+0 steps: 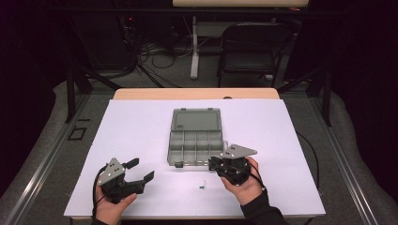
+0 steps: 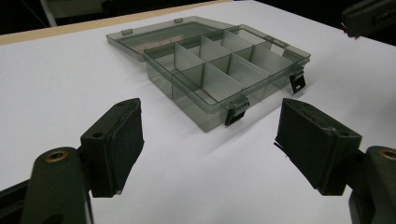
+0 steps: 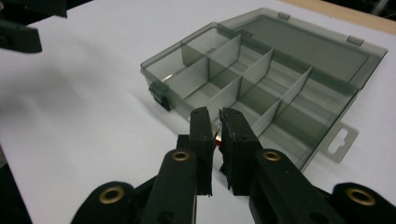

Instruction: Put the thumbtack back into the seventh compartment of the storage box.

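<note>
White-covered bench (image 1: 141, 126), dark room behind with one folding chair (image 1: 248, 47); one open compartment box (image 1: 193, 138) at frame centre.

Box: grey translucent plastic, lid (image 1: 196, 119) laid flat on the far side toward the top of the high view, two black latches on the front edge facing the person. Long axis of tray plus lid runs away from the person; dividers make eight cells, two rows of four, counted in the left gripper view. Left gripper (image 1: 138, 171), lower left of frame: jaws apart, nothing between them, pointed right toward the box, resting well apart from it. Right gripper (image 3: 217, 135), just beside the box's near right corner: jaws together, clamped on a small item (image 3: 217, 136) with a red speck, too small to identify. One tiny greenish piece (image 1: 202, 186) lies on the sheet, lower centre, between the hands.
</note>
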Demonstrator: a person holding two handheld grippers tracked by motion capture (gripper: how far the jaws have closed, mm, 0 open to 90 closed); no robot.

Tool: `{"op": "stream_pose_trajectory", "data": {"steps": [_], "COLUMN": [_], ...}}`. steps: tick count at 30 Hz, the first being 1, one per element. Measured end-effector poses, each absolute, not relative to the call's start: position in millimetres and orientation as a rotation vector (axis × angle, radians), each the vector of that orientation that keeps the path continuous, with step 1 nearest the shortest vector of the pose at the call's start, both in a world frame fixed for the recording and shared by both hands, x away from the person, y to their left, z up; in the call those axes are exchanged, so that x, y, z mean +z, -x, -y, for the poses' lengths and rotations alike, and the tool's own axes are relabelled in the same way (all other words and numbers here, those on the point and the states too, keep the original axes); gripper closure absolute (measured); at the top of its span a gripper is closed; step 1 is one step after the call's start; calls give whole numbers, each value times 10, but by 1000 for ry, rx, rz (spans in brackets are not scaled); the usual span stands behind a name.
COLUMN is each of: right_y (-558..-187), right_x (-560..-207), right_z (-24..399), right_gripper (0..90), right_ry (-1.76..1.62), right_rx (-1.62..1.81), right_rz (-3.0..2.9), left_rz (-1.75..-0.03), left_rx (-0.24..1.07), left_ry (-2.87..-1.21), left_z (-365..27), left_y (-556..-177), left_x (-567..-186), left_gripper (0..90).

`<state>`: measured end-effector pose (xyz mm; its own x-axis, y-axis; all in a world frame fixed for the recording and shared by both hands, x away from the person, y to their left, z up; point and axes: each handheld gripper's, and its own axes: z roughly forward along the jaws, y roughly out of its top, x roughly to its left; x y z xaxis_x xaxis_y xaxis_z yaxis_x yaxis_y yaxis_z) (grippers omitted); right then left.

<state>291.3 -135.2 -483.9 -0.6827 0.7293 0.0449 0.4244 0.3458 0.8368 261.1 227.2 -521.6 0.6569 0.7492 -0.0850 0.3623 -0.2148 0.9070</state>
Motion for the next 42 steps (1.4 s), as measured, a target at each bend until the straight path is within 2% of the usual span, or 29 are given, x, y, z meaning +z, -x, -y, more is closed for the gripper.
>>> {"op": "stream_pose_trajectory", "data": {"steps": [7, 17, 36, 40, 42], "right_y": [-3164, -3453, -3641, -3644, -3639], "right_x": [-4791, -4925, -5152, -5174, -5194], "right_z": [1281, 1184, 1039, 1029, 1011], "right_gripper": [833, 833, 829, 812, 730], "right_ry": [-1051, -1121, -1150, -1138, -1139], "right_rx": [1230, 1181, 1096, 1076, 1069], "right_rz": [-2284, -2306, -2345, -2349, -2347], "left_rz": [-884, -883, -879, -880, -884], "left_rx": [459, 455, 446, 445, 444], "left_ry": [-1822, -1820, -1826, -1826, -1827], "left_z": [-2272, -2282, -2279, -2275, -2277], "left_y": [-2611, -2616, -2630, -2630, -2632], "left_x": [-5213, -5215, -5224, -5226, -5227], "left_gripper": [226, 226, 226, 226, 226]}}
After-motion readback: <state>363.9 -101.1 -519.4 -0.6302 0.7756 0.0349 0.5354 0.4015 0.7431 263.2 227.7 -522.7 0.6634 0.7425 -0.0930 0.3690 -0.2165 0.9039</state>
